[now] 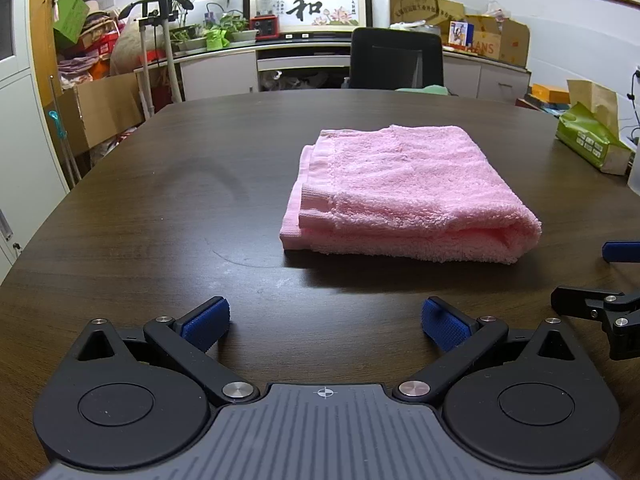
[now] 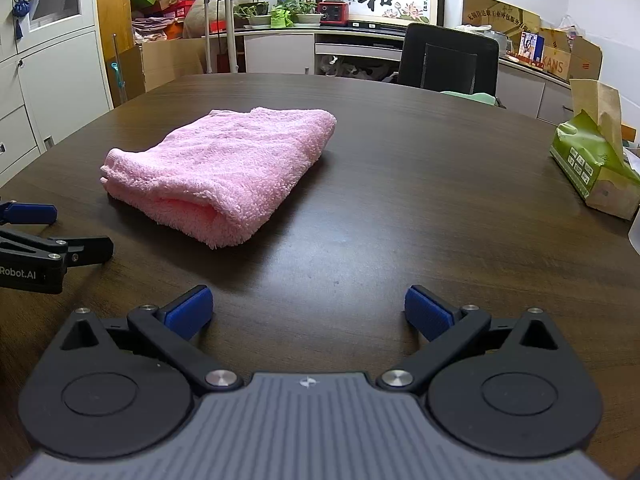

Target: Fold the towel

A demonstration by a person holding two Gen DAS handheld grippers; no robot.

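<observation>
A pink towel (image 1: pixel 404 196) lies folded into a thick rectangle on the dark wooden table (image 1: pixel 160 208). It also shows in the right wrist view (image 2: pixel 224 168), left of centre. My left gripper (image 1: pixel 326 320) is open and empty, held back from the towel's near edge. My right gripper (image 2: pixel 308 312) is open and empty, near and to the right of the towel. Each gripper shows at the edge of the other's view: the right one (image 1: pixel 600 276) at the right, the left one (image 2: pixel 44 232) at the left.
A green tissue pack (image 1: pixel 592 140) lies at the table's right edge, also in the right wrist view (image 2: pixel 592 164). A black chair (image 1: pixel 396 60) stands at the far side. Cabinets, boxes and plants line the walls.
</observation>
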